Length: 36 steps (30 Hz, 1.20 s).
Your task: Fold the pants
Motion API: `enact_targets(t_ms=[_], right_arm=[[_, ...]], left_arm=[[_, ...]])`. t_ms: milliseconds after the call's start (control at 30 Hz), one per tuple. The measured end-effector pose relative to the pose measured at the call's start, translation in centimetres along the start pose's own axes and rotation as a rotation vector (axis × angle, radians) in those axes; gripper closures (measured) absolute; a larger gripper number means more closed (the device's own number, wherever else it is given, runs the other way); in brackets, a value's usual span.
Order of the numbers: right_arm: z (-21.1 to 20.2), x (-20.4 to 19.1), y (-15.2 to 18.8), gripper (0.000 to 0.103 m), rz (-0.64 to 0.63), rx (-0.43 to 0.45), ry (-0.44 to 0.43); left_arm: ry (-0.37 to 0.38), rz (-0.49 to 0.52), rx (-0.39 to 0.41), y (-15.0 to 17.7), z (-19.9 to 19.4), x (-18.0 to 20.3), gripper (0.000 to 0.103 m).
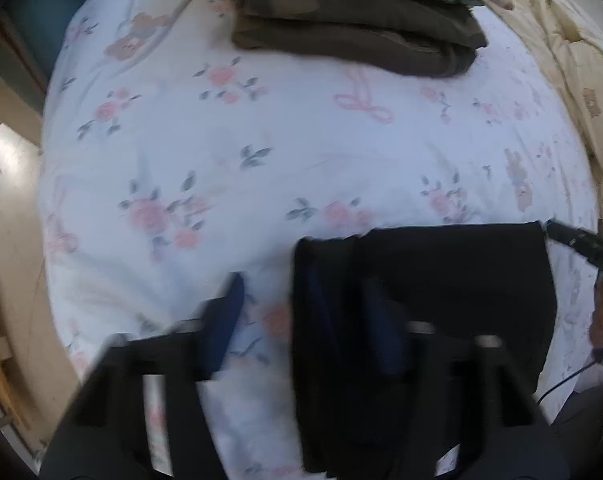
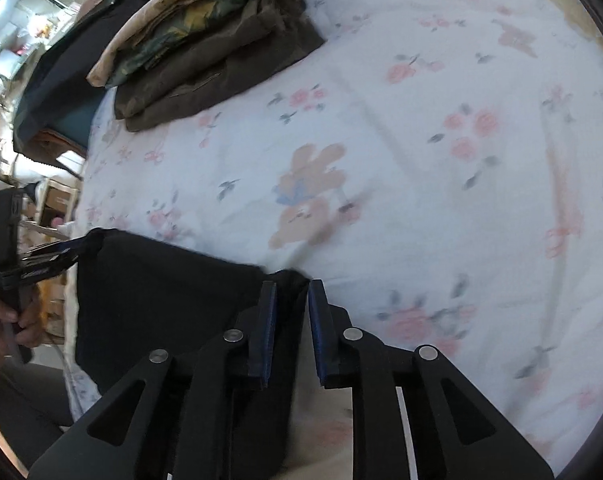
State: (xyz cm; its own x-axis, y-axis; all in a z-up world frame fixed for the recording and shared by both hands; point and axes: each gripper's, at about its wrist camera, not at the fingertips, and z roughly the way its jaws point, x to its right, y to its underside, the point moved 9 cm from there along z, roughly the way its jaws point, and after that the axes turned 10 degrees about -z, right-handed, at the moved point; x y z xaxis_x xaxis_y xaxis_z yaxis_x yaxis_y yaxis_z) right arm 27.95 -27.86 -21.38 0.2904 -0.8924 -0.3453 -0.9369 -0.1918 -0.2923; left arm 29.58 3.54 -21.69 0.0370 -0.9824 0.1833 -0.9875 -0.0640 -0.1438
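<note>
the left gripper [image 1: 305,320] has its jaws spread wide over the near left corner of the black pants [image 1: 453,280], one finger on the floral bedsheet [image 1: 261,140], the other blurred against the cloth; no grip shows. the right gripper [image 2: 291,328] has its jaws narrowly parted around the pants' right corner, the pads not visibly pressing it. the pants lie folded at the bed's near edge. farther back sits a stack of folded clothes [image 2: 205,60].

Left gripper [image 1: 305,320] points steeply downward, jaws standing well apart. Right gripper [image 2: 292,322] points downward, jaws narrowly parted. In the right wrist view, a hand [image 2: 5,322] grips the left tool's handle at nine o'clock.
</note>
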Motion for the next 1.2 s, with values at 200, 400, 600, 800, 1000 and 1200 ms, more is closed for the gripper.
enact_targets(t_ms=[200, 400, 600, 800, 1000, 1200], right_arm=[[-1.8, -3.3, -3.1, 0.065, -0.145, 0.024, -0.044], [1.3, -8.9, -4.2, 0.039, -0.413, -0.081, -0.055], [6.0, -14.3, -3.9, 0.039, -0.706, -0.249, -0.106], [9.7, -15.2, -2.9, 0.047, -0.787, -0.386, -0.173], [9.5, -16.0, -1.4, 0.082, -0.82, -0.402, -0.179], [6.6, -17.5, -1.2, 0.098, -0.938, -0.27, -0.024]], left_arm=[[0.035, 0.059, 0.048, -1.6, -1.8, 0.9, 0.041], [0.004, 0.125, 0.039, -1.8, -0.6, 2.1, 0.041], [-0.069, 0.04, 0.027, -1.2, -1.6, -0.6, 0.041], [-0.033, -0.047, 0.027, 3.2, -4.7, -2.6, 0.04], [-0.033, -0.087, 0.067, 3.2, -5.4, -4.0, 0.04], [-0.03, -0.149, 0.093, 2.3, -5.5, -4.6, 0.04]])
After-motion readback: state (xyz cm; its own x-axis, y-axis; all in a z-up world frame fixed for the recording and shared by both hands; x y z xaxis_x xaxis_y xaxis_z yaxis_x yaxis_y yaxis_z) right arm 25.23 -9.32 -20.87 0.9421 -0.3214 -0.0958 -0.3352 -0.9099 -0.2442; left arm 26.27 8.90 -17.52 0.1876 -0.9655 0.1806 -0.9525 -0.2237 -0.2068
